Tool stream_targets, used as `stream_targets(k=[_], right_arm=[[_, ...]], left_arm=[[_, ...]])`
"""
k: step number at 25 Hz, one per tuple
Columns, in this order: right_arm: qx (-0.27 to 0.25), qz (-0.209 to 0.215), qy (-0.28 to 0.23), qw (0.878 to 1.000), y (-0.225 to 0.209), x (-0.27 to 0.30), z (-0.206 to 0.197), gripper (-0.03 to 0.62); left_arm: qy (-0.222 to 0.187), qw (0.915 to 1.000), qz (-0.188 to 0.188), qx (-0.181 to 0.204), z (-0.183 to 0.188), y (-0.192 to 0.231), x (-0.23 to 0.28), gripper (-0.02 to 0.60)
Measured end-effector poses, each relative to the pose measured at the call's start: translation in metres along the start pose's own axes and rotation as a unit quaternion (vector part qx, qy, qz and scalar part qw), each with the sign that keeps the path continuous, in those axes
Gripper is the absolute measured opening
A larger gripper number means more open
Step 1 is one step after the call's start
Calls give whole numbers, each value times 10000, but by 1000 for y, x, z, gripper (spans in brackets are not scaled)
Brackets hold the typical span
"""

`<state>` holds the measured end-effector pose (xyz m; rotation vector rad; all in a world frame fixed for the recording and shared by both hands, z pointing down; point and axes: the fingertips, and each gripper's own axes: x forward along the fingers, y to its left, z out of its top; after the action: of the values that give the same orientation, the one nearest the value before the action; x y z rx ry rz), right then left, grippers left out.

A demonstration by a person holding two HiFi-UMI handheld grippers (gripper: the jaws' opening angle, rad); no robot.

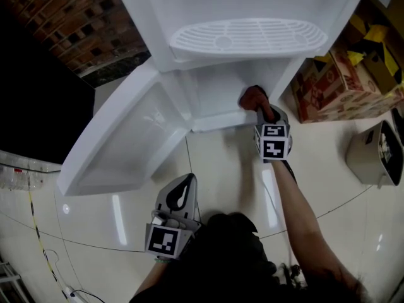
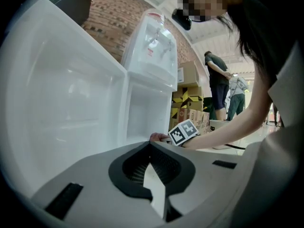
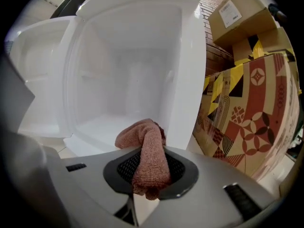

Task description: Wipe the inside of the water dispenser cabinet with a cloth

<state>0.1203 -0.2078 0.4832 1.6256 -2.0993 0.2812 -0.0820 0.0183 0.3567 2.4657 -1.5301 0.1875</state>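
The white water dispenser (image 1: 246,35) stands on the floor with its lower cabinet (image 1: 214,93) open and its door (image 1: 126,150) swung out to the left. My right gripper (image 1: 265,112) is shut on a reddish-brown cloth (image 1: 252,97) at the right front edge of the cabinet opening. In the right gripper view the cloth (image 3: 142,134) bunches out past the right gripper (image 3: 152,151), just before the cabinet floor (image 3: 104,122). My left gripper (image 1: 187,182) hangs back over the tiled floor, shut and holding nothing. From the left gripper (image 2: 150,145) I see the door (image 2: 61,94).
Patterned cardboard boxes (image 1: 341,81) are stacked right of the dispenser, close to its side wall (image 3: 190,80). A beige bin (image 1: 372,153) sits on the floor at the far right. A brick wall (image 1: 69,24) is behind. People (image 2: 218,84) stand in the background.
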Motion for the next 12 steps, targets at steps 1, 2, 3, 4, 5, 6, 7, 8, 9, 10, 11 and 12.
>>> stream_targets(k=[1, 2, 3, 4, 5, 6, 7, 8, 9, 10, 11, 12], right_arm=[[32, 43, -73, 10000, 2, -3, 1, 78], [52, 95, -161, 9998, 5, -7, 2, 78], [76, 165, -258, 9995, 11, -13, 3, 78], [119, 255, -364, 9989, 19, -21, 5, 78], [182, 358, -469, 9981, 30, -32, 7, 78], [265, 460, -564, 9970, 41, -43, 8, 78], [358, 546, -644, 9958, 52, -55, 7, 78], [453, 615, -709, 9946, 61, -67, 5, 77], [549, 681, -762, 9932, 69, -79, 2, 77], [640, 751, -813, 9918, 76, -91, 0, 77], [716, 823, -869, 9902, 82, -103, -1, 77], [778, 896, -929, 9886, 87, -115, 0, 77]], left_arm=[[6, 10000, -1, 13, -1, 0, 0, -23], [11, 10000, 3, 23, -2, 0, 1, -23], [16, 10000, 15, 26, -3, 1, 1, -23], [22, 10000, 34, 21, -4, 1, 2, -23], [30, 10000, 57, 11, -6, 2, 3, -23], [36, 10000, 79, 2, -7, 3, 4, -23], [38, 9999, 97, -4, -8, 3, 4, -23], [38, 9999, 112, -8, -9, 3, 4, -23], [41, 9999, 125, -11, -10, 3, 5, -23], [44, 9999, 134, -10, -10, 3, 6, -23], [42, 9999, 137, -3, -11, 2, 7, -23], [33, 9999, 134, 7, -10, 1, 8, -23]])
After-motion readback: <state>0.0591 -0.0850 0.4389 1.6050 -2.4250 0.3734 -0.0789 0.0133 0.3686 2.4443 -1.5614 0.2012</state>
